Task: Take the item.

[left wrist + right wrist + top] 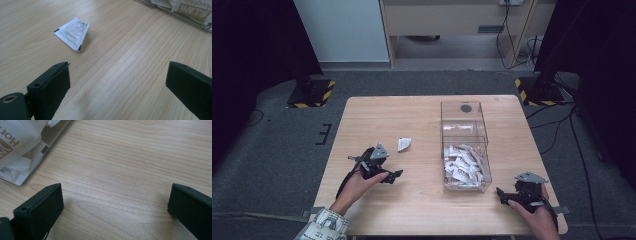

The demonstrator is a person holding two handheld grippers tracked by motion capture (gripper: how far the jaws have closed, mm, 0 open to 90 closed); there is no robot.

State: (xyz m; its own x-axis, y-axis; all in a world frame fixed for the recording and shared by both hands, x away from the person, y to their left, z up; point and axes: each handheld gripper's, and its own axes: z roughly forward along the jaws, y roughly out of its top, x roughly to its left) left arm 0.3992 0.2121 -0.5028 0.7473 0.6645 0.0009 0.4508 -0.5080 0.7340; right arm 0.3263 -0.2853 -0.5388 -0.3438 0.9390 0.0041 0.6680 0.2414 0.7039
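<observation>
Holding our left hand-held gripper (396, 174) low over the tabletop (372, 120), we keep its jaws spread wide with nothing between them, pointed toward a single white sachet (404, 144) that lies on the bare wood just ahead of it and apart from it. In the left gripper view that sachet (73, 33) is folded into a tent shape, printed side up, resting beyond the left jaw without touching it. Our right hand-held gripper (500, 193) sits near the front right corner of the tabletop, its jaws also wide apart and empty, close to the near end of a clear plastic box (464, 116). The box stands right of the middle of the tabletop, and its nearer half holds a heap of white sachets (463, 167). In the right gripper view, a corner of the box with printed sachets (17, 147) behind its wall shows at the upper left, beyond the left jaw.
</observation>
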